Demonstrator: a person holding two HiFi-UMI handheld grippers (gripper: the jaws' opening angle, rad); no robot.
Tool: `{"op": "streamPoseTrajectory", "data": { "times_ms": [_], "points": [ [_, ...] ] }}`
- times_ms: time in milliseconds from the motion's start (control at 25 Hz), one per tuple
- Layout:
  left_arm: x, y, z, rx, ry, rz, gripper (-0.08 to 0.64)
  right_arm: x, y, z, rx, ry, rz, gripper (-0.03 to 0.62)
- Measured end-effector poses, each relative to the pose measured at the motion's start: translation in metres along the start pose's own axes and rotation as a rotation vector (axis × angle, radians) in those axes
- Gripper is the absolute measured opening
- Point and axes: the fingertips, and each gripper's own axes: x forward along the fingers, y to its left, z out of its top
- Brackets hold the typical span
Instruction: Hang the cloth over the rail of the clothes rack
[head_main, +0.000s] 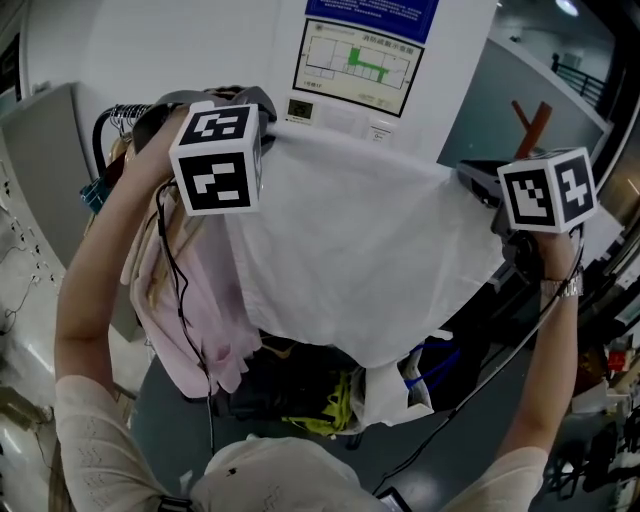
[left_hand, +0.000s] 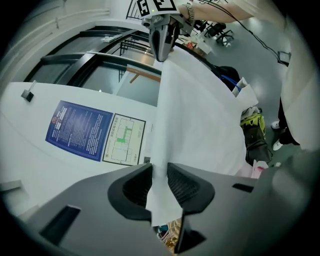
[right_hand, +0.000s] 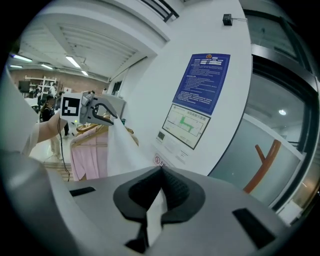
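Observation:
A white cloth (head_main: 350, 250) is stretched wide between my two grippers and hangs down in front of me. My left gripper (head_main: 268, 130) is at its upper left corner, under its marker cube. In the left gripper view the jaws stand a little apart, and a fold of the cloth (left_hand: 200, 115) runs loosely through the gap of my left gripper (left_hand: 159, 175). My right gripper (head_main: 482, 188) holds the upper right corner. In the right gripper view my right gripper (right_hand: 160, 172) is shut on the cloth (right_hand: 120, 150), with a corner poking out behind the pads. The rack's rail is hidden behind the cloth.
Pink garments (head_main: 190, 300) hang on wooden hangers (right_hand: 90, 129) at the left of the rack. Dark bags and a yellow-green item (head_main: 335, 405) lie below the cloth. A white wall with a floor plan (head_main: 355, 60) stands close behind. A wooden stand (head_main: 530, 120) is at the right.

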Motion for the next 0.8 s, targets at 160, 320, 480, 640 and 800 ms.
{"op": "streamPoseTrajectory", "data": {
  "times_ms": [160,320,480,640,800],
  "points": [
    [-0.005,-0.001,0.001,0.008,0.009,-0.071,0.092,0.0,0.001,-0.004,0.001,0.017,0.015,0.017],
    [-0.011,0.005,0.006,-0.021,-0.036,-0.09,0.014,-0.001,-0.001,-0.006,0.0,0.029,0.008,0.017],
    [-0.008,0.005,0.002,0.003,-0.019,-0.095,0.014,0.0,0.001,-0.002,-0.018,0.022,-0.002,0.017],
    [-0.006,0.013,0.004,0.017,-0.023,-0.13,0.014,0.0,-0.001,-0.001,-0.065,0.075,-0.011,0.017],
    [-0.004,0.037,0.021,0.07,-0.045,-0.1,0.014,0.0,-0.009,0.007,-0.119,0.106,-0.063,0.017]
  ]
}}
